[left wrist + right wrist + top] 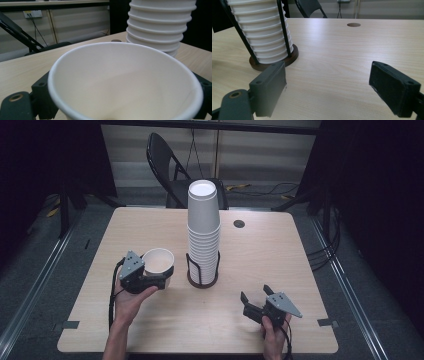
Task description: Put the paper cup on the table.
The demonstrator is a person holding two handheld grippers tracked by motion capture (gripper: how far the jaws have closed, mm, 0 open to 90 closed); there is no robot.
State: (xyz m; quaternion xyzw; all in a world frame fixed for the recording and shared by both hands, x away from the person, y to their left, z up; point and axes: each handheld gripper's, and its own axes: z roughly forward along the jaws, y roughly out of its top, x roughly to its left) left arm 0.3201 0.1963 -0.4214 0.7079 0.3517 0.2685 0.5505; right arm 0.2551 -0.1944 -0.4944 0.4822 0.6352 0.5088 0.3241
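**Single cup held left of the stack, right tongs standing free**

High view: we find the left gripper [150, 279] clasping a single paper cup [159, 264] by its wall, mouth up and tipped slightly toward the camera, just left of the cup stack [203, 232]. The stack stands upright in a wire holder [202, 270] at the middle of the table [280, 255]. The held cup's long axis runs roughly parallel to the stack. The right gripper [255, 300] sits well apart, near the table's front edge, jaws spread with nothing between them. We judge the left hand the nearer to the stack.

Left gripper view: the cup's open mouth [125, 80] sits between the jaws, with the ribbed rims of the stack [160, 27] behind and to the right.

Right gripper view: the pads [270, 87] stand wide over bare wood. Here we see the holder's dark round base [294, 56] resting on the table, which the left gripper view does not give.
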